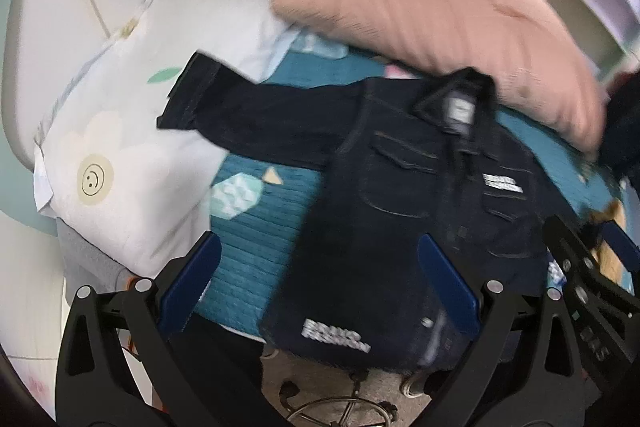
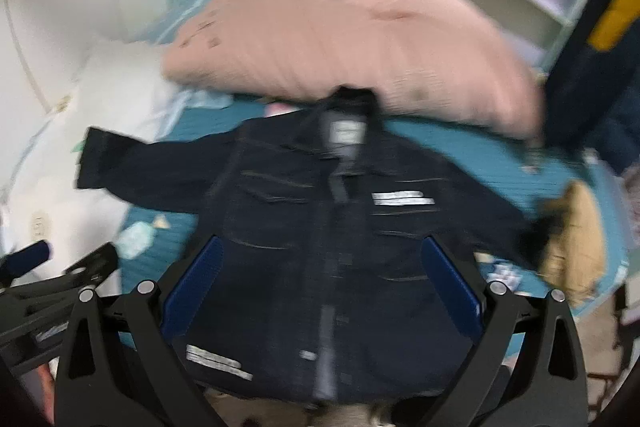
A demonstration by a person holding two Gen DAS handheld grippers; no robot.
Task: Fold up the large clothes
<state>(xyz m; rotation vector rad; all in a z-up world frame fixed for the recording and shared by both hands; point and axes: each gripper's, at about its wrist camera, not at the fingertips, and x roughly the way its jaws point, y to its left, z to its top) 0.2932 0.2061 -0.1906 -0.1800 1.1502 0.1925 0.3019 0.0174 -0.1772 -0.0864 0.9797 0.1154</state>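
Dark jacket (image 2: 320, 247) lies flat, collar pointing away.

Both claws, left (image 1: 320, 287) and right (image 2: 320, 287), agape.

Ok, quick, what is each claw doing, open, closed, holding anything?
Left claw: open, holding nothing, above the dark navy denim jacket.
Right claw: open, holding nothing, above the same jacket.
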